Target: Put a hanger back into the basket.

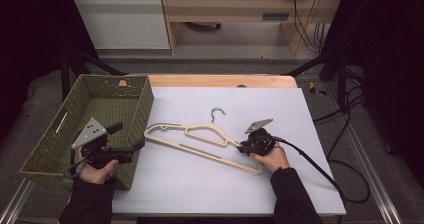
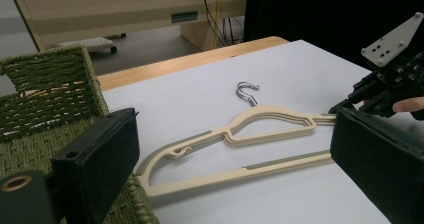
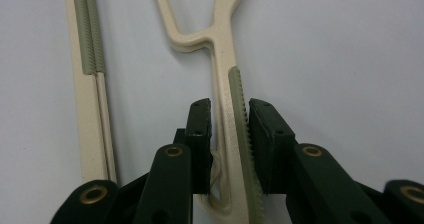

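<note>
Your right hand-held gripper (image 3: 227,149) has its jaws narrowed around the shoulder arm of the cream hanger (image 1: 200,136), the pads at or just off the ribbed strip, so the grasp looks nearly made but the hanger lies flat on the table (image 1: 310,184), not yet lifted. Your left hand-held gripper (image 1: 131,136) stands wide and holds nothing, hovering at the near corner of the woven basket (image 1: 55,134) at nine o'clock from the hanger. Judging by that, lifting and moving it is all left to do.

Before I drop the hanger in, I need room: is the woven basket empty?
Apparently empty: the high view shows the basket's bare woven floor; the near corner is hidden behind the left gripper.
</note>
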`<action>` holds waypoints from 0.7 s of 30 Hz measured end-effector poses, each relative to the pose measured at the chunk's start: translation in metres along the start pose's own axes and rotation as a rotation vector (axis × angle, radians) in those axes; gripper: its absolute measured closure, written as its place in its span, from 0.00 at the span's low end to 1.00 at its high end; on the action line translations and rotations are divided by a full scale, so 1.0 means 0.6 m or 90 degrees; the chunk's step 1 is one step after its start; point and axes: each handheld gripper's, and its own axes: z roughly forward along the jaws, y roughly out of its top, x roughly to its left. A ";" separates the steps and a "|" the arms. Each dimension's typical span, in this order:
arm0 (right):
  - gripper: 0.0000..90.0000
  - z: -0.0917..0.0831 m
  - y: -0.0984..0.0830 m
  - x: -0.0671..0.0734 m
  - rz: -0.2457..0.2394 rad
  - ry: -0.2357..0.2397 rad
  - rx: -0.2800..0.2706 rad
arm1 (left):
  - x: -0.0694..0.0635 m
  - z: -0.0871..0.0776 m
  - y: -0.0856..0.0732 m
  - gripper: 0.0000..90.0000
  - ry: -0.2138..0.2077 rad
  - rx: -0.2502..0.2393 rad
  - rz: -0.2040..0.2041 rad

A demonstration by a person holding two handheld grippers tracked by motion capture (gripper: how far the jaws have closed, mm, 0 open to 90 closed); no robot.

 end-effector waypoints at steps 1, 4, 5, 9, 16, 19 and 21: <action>0.80 0.000 0.000 0.000 0.000 0.000 0.000 | 0.000 0.000 0.000 0.06 0.000 0.000 0.000; 0.87 -0.008 0.001 0.000 -0.004 0.005 -0.003 | -0.002 0.001 0.000 0.06 -0.002 0.002 0.002; 0.87 -0.010 0.002 0.000 -0.004 0.001 -0.006 | -0.002 0.001 0.000 0.06 -0.002 0.002 0.002; 0.88 -0.016 0.003 0.001 -0.005 0.015 -0.012 | -0.006 0.005 0.000 0.06 -0.005 0.008 0.007; 0.88 -0.029 0.007 0.005 -0.001 0.009 -0.030 | -0.018 0.014 0.000 0.06 -0.013 0.017 0.010; 0.88 -0.037 0.009 0.010 -0.008 0.000 -0.041 | -0.030 0.023 0.003 0.07 -0.019 0.027 0.008; 0.88 -0.039 0.010 0.012 -0.015 0.000 -0.047 | -0.032 0.025 0.004 0.07 -0.019 0.030 0.006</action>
